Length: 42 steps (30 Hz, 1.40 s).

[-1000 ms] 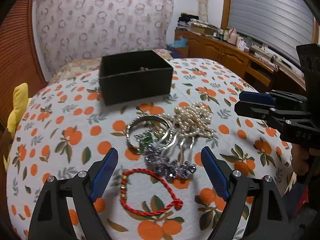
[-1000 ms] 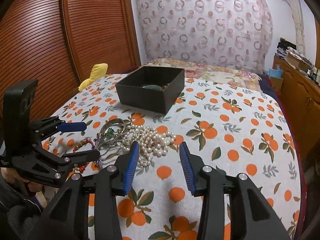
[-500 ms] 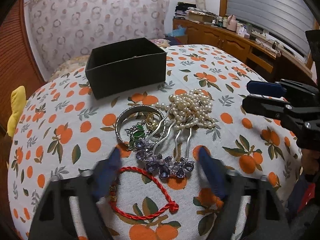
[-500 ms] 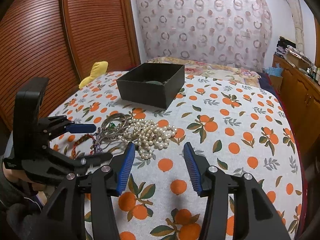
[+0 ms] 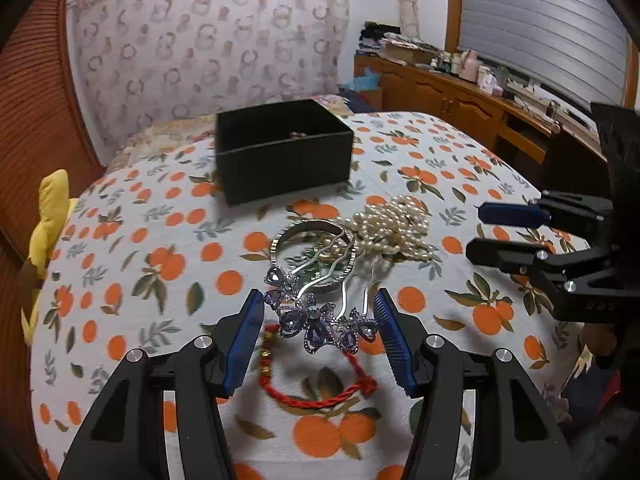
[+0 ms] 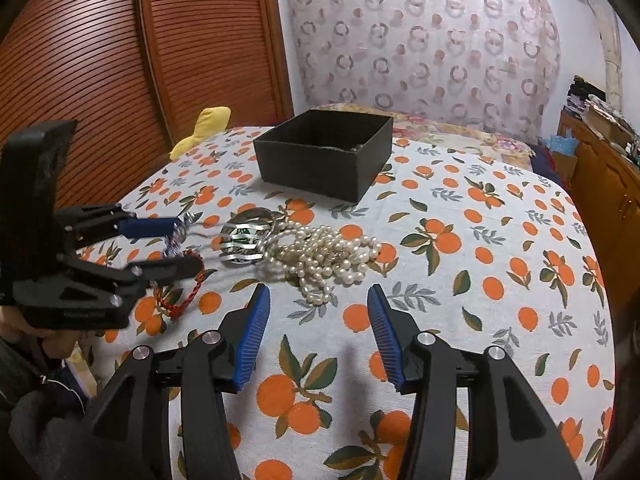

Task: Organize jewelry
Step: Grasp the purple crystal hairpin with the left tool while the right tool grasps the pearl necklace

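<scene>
A purple jewelled hair comb [image 5: 320,322] sits between the blue pads of my left gripper [image 5: 320,308], which has closed in on its two ends and holds it tilted, prongs forward. Under it lies a red cord bracelet [image 5: 320,396]. Beyond are a silver bangle [image 5: 280,240] and a heap of pearls [image 5: 394,228]. A black open box [image 5: 280,148] stands further back. My right gripper [image 6: 318,308] is open and empty, just short of the pearls [image 6: 324,252]. The left gripper [image 6: 180,244] with the comb shows at the left of the right wrist view.
The table has an orange-print cloth [image 6: 480,280]. A yellow soft item [image 5: 48,216] lies at its left edge. Wooden slatted doors [image 6: 120,60] stand on the left, and a cabinet [image 5: 460,100] stands at the right. The box [image 6: 324,156] holds some small jewellery.
My left gripper moved forward over the red bracelet and narrowed its jaws around the purple hair comb. My right gripper drew back slightly and opened wider.
</scene>
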Tool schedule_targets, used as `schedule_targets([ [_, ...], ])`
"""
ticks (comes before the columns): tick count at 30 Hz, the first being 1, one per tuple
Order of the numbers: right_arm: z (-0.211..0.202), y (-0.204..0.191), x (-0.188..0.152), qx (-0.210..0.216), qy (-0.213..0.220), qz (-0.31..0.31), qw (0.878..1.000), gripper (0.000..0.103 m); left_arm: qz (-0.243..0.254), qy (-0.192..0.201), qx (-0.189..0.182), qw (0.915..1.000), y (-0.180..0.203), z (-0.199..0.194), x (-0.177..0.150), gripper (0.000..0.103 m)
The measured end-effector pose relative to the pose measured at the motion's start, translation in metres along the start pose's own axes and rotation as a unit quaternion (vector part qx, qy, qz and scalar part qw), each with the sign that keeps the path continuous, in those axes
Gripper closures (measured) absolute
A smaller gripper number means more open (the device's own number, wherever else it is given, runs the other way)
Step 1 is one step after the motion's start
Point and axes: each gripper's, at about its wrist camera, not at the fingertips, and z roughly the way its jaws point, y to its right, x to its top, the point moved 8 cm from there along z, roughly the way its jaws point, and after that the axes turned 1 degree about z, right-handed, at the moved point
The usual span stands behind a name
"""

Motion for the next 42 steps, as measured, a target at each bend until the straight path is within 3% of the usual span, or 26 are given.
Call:
schedule_targets([
  [12,0.020,-0.021,-0.002,0.022,-0.026,-0.037,0.999,0.050,-0.032,0.006,0.005,0.9994,-0.025,-0.014,-0.015,0.049],
  [25,0.040,-0.004,0.002,0.009,-0.048,-0.034,0.998,0.075,-0.049,0.046,-0.001,0.9978,-0.032,-0.040,-0.007,0.049],
  [27,0.043,-0.002,0.002,0.005,-0.052,-0.034,0.998,0.077,-0.048,0.051,-0.002,0.9975,-0.032,-0.044,-0.005,0.049],
  [29,0.045,0.000,0.003,-0.002,-0.056,-0.034,0.998,0.078,-0.048,0.054,-0.005,0.9974,-0.031,-0.046,-0.003,0.058],
  [37,0.050,0.007,0.004,-0.007,-0.066,-0.028,0.997,0.081,-0.052,0.044,-0.004,0.9977,-0.033,-0.044,-0.007,0.058],
  [42,0.056,0.001,0.007,0.012,-0.075,-0.029,0.997,0.081,-0.058,0.046,-0.005,0.9972,-0.035,-0.043,-0.007,0.058],
])
